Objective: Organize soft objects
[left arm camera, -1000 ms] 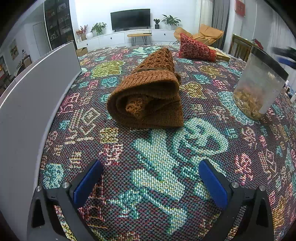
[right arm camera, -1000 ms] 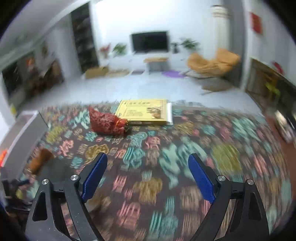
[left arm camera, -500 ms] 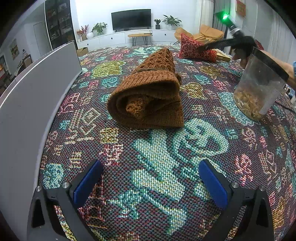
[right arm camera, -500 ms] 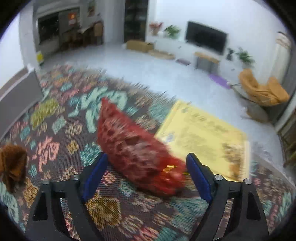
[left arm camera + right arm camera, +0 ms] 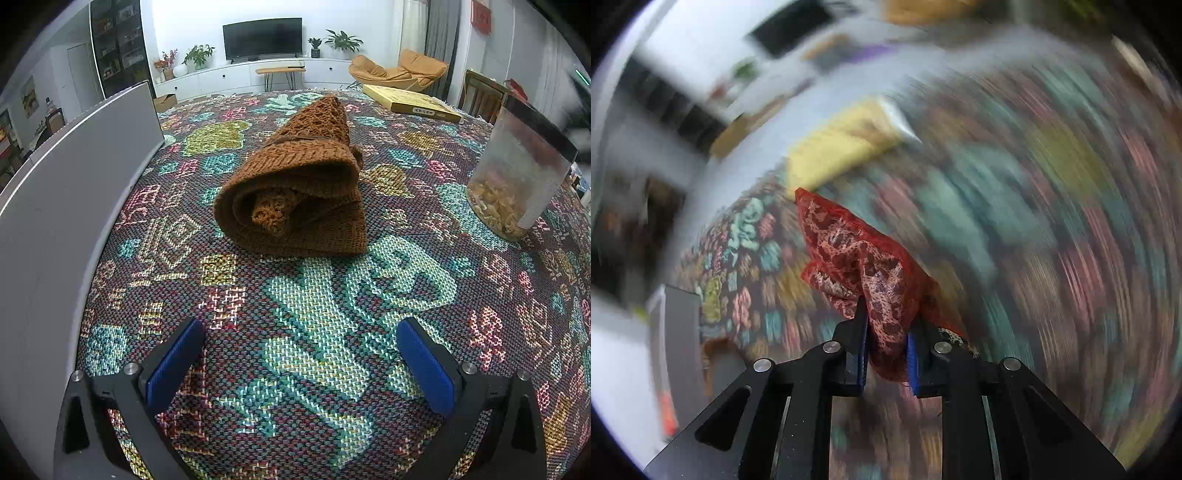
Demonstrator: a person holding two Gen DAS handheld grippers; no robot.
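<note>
A rolled brown knitted cloth (image 5: 295, 184) lies on the patterned tablecloth (image 5: 314, 332) in the left wrist view, ahead of my left gripper (image 5: 301, 350), which stands open with nothing between its blue pads. In the blurred right wrist view a red patterned cloth (image 5: 857, 258) hangs lifted above the table, pinched at its lower end between the pads of my right gripper (image 5: 886, 347), which is shut on it.
A grey box wall (image 5: 55, 192) runs along the left. A clear jar (image 5: 517, 173) with a dark lid stands at the right. A flat yellow box (image 5: 410, 101) lies at the table's far edge, seen blurred as the yellow box (image 5: 842, 144) from the right wrist.
The right gripper closed on the red cloth and lifted it off the table, rolling as it moved. The red cloth is gone from beside the yellow box. The left gripper stayed still.
</note>
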